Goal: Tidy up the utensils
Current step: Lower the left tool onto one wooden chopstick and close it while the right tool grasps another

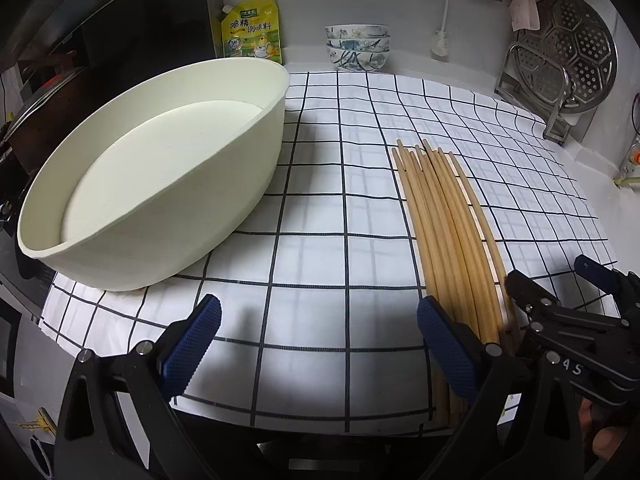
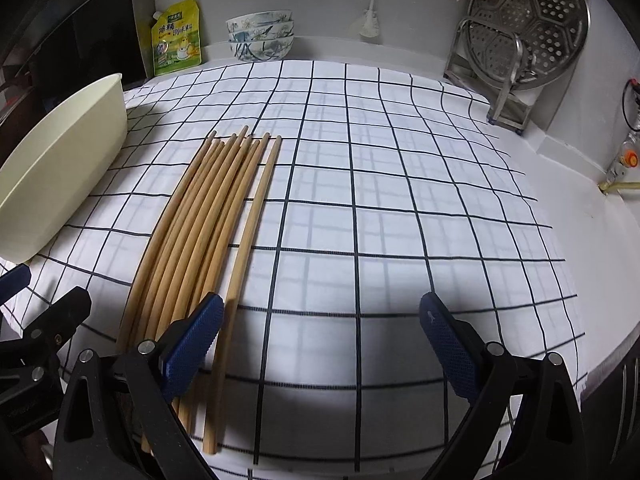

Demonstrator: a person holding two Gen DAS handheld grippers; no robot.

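Kitchen counter, both my claws over the checked cloth [image 1: 320, 208]. My left claw [image 1: 318, 344] is spread wide w/ nothing between its blue pads; its right pad sits just beside the near ends of the chopsticks [image 1: 448, 232]. My right claw [image 2: 320, 344] is likewise gaping, empty, its left pad over the near ends of the same sticks [image 2: 200, 232]. In left view the right claw's black frame [image 1: 560, 320] shows at the lower right edge, close to the sticks' outer side.

The chopsticks, a loose bundle of wooden ones, lie flat on the cloth, roughly parallel, tips pointing away toward the wall; one stick [image 2: 252, 224] lies slightly apart on the right side of the bundle.

Cream oval tub [image 1: 160, 184] stands on the cloth's left part, near the sticks but not touching; interior bare. In right view only its end shows [image 2: 60, 168].

At the back wall: yellow pouch [image 1: 252, 28], stacked patterned bowls [image 1: 357, 46], and a perforated steel steamer plate [image 1: 568, 60] upright in a rack [image 1: 556, 116] at right.
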